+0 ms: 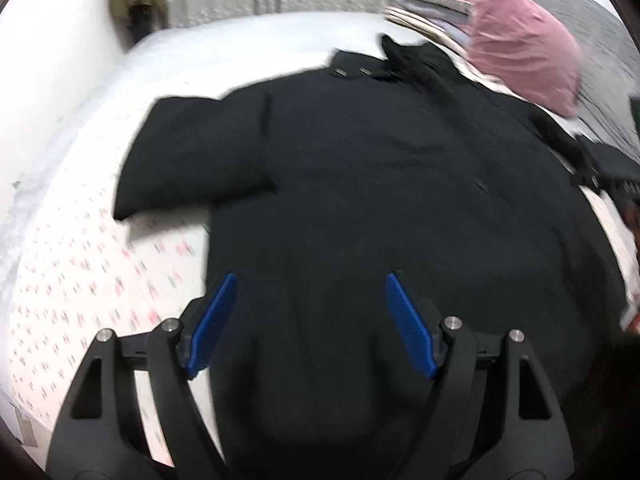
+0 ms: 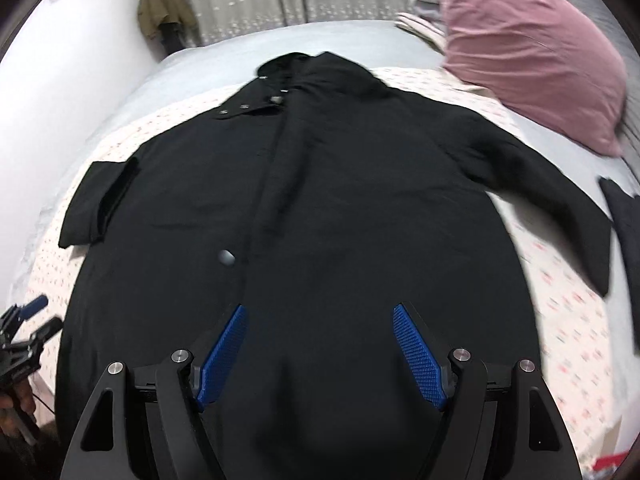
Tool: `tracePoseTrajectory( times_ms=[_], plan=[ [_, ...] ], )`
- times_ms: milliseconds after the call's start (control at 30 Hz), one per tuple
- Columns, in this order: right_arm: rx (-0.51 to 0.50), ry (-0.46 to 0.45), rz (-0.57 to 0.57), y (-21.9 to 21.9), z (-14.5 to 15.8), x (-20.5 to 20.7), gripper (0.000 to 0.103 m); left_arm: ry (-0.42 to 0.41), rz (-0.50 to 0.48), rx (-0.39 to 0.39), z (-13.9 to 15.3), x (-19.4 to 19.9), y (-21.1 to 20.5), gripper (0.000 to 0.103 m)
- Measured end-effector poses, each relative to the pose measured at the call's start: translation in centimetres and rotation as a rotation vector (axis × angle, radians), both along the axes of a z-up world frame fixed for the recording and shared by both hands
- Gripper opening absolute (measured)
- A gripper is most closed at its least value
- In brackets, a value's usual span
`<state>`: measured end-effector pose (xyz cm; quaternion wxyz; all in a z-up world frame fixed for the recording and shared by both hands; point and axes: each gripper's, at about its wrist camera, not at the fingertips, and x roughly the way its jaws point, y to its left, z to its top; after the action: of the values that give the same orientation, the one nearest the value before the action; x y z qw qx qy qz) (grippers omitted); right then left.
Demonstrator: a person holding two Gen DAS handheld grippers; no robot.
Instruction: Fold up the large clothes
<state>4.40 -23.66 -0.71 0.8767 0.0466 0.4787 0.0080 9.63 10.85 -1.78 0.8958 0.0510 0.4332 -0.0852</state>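
Note:
A large black coat (image 2: pixel 320 208) lies spread flat on the bed, collar far, hem near, with both sleeves out to the sides. It also fills the left wrist view (image 1: pixel 380 200). My right gripper (image 2: pixel 318 312) is open and empty above the coat's lower middle. My left gripper (image 1: pixel 310 280) is open and empty above the hem near the coat's left edge. The left gripper also shows at the far left of the right wrist view (image 2: pixel 38 314).
The bed has a white sheet with small red marks (image 1: pixel 80 280). A pink pillow (image 2: pixel 528 52) and folded bedding (image 1: pixel 424 4) lie at the far right. Another dark garment (image 2: pixel 628 232) lies at the right edge. An olive jacket (image 2: pixel 160 4) hangs by the curtain.

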Motion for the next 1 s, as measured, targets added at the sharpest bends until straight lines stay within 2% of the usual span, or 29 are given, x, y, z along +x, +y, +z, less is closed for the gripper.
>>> tracePoseTrajectory(
  times_ms=[133,167,267,367,433,467,500,533,567,667,767,867,933,1000],
  plan=[
    [0.030,-0.031,0.054,1.4,-3.2,1.8,0.077,-0.007,0.077,0.035,-1.3,4.4,0.8,0.077],
    [0.039,-0.024,0.057,1.6,-4.3,2.2,0.077,0.004,0.078,0.042,-2.1,6.1,0.8,0.077],
    [0.006,0.073,0.063,2.6,-7.2,3.6,0.077,0.017,0.089,0.066,-3.5,9.6,0.4,0.077],
    [-0.040,0.065,0.094,3.6,-8.0,4.3,0.077,0.065,0.123,0.043,-5.5,13.1,1.0,0.077],
    [-0.062,0.058,0.105,3.8,-8.2,4.6,0.077,0.065,0.165,0.006,-5.8,14.2,2.0,0.065],
    [-0.059,0.053,0.103,3.5,-8.2,4.5,0.077,0.054,0.197,-0.004,-5.4,14.4,2.8,0.042],
    [-0.053,0.052,0.096,3.2,-8.2,4.5,0.077,0.051,0.207,-0.038,-4.7,14.4,3.8,0.023],
    [-0.044,0.054,0.085,2.8,-8.2,4.7,0.077,0.048,0.208,-0.071,-4.0,14.4,4.5,0.016],
    [-0.024,0.054,0.068,2.0,-8.1,4.7,0.077,0.026,0.234,-0.094,-2.7,14.4,5.8,0.014],
    [0.034,0.046,0.034,0.1,-7.6,5.0,0.077,-0.095,0.352,-0.031,1.1,14.0,10.3,0.012],
    [0.044,0.026,-0.001,-1.0,-6.9,4.8,0.077,-0.168,0.506,0.034,3.9,14.0,16.5,0.011],
    [0.017,-0.002,-0.017,-1.8,-6.0,4.5,0.077,-0.183,0.641,0.057,4.9,13.8,22.7,0.011],
    [-0.001,-0.027,-0.042,-2.4,-5.5,4.5,0.077,-0.163,0.726,0.042,4.2,13.5,27.5,0.011],
    [-0.006,-0.037,-0.066,-2.7,-5.2,4.3,0.077,-0.151,0.766,0.039,3.0,13.2,30.4,0.010]
  ],
)
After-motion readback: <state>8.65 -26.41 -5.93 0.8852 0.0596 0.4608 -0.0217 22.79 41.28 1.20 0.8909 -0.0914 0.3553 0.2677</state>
